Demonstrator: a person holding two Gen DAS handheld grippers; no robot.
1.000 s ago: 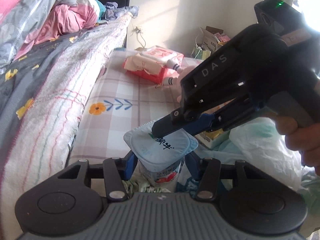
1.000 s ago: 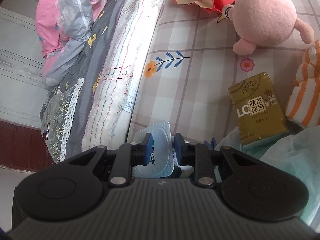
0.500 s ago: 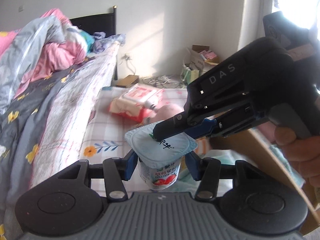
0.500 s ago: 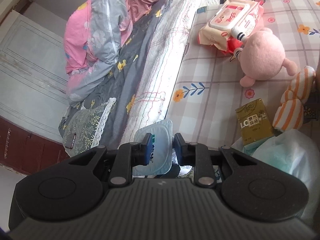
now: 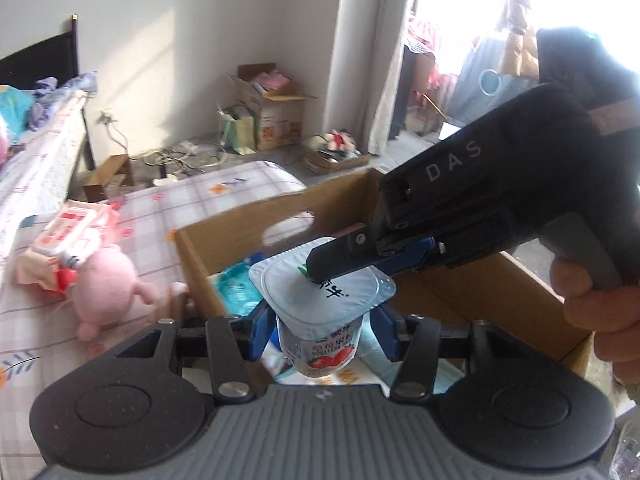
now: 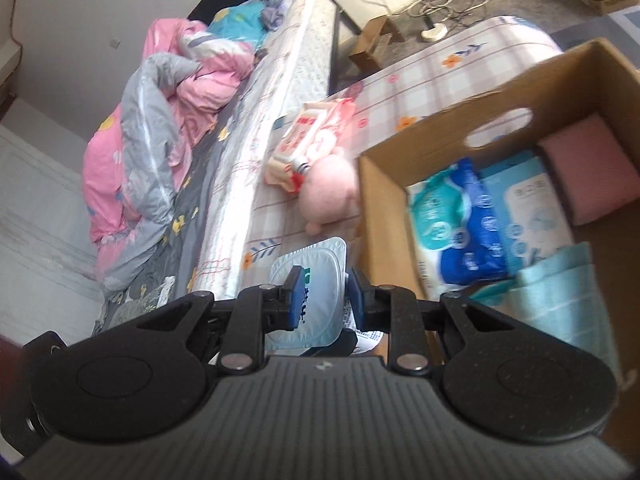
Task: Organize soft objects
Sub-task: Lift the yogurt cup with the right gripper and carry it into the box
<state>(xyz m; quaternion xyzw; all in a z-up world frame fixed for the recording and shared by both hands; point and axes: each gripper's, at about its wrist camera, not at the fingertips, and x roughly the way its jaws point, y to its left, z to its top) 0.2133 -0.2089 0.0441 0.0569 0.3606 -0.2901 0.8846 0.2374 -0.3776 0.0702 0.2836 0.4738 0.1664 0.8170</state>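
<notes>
A yogurt cup (image 5: 322,342) with a pale blue foil lid and a strawberry label hangs in the air, held by both grippers. My left gripper (image 5: 324,332) is shut on the cup's body from both sides. My right gripper (image 5: 320,271) comes in from the right, held by a hand (image 5: 592,304), and pinches the cup's rim. In the right wrist view the lid (image 6: 316,276) stands edge-on between the blue pads of my right gripper (image 6: 326,296). The cup is above the near edge of an open cardboard box (image 5: 248,220).
The box (image 6: 384,216) holds a blue tissue pack (image 6: 460,236), a pink cushion (image 6: 588,172) and a teal cloth (image 6: 560,280). A pink plush (image 5: 104,280) and a wipes pack (image 5: 72,228) lie on the checked mat. A bed with quilts (image 6: 152,152) runs along the left.
Both grippers have carried the cup up and to the right, from beside the mat to over the cardboard box. Both grips on the cup are the same.
</notes>
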